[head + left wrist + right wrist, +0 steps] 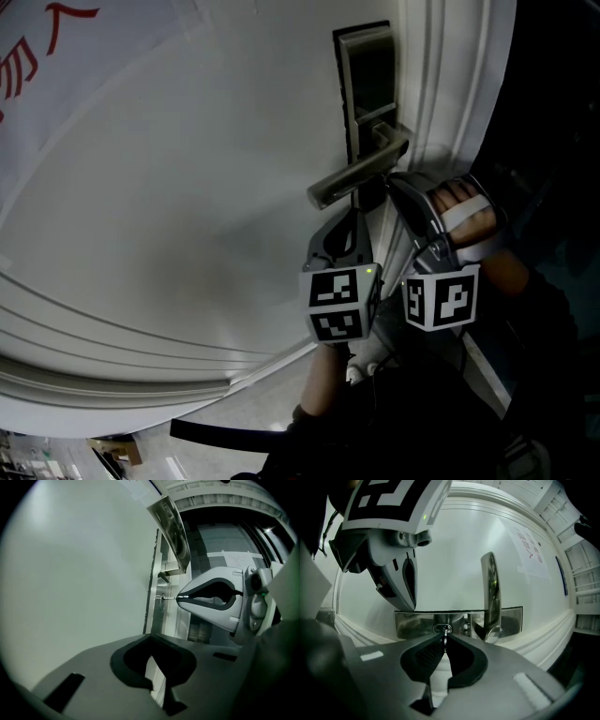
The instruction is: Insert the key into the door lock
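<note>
A steel lock plate with a lever handle sits on the white door. My right gripper is shut on a small metal key, whose tip is at the keyhole in the plate. The left gripper view shows that key bridging the right gripper's fingertips and the lock cylinder. My left gripper is shut on nothing and hangs just below the handle, beside the right gripper.
The door frame's white moulding runs along the right of the lock. The lever handle juts out just right of the keyhole. Red writing on a sheet shows on the door's far left. A hand holds the right gripper.
</note>
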The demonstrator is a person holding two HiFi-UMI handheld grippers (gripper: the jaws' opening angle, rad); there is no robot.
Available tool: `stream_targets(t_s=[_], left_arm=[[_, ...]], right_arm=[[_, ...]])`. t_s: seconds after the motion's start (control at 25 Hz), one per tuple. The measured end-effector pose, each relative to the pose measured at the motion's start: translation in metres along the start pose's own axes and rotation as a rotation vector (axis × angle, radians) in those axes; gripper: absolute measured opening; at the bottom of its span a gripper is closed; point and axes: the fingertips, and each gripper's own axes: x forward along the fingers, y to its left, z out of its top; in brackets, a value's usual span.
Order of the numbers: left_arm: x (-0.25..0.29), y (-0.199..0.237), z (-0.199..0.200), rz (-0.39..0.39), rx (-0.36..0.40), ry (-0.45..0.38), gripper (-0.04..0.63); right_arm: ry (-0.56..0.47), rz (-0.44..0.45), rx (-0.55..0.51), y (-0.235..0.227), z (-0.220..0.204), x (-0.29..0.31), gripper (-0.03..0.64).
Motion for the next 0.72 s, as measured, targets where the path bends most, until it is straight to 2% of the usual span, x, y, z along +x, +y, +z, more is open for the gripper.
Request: stream_targets(t_s=[0.72], left_arm=[[0.0008, 0.0012, -0.0008, -0.003, -0.008, -0.004, 0.000]], right_arm=[[-0.002, -0.003, -0.011, 0.0004, 0.0009, 0.0028, 0.012]])
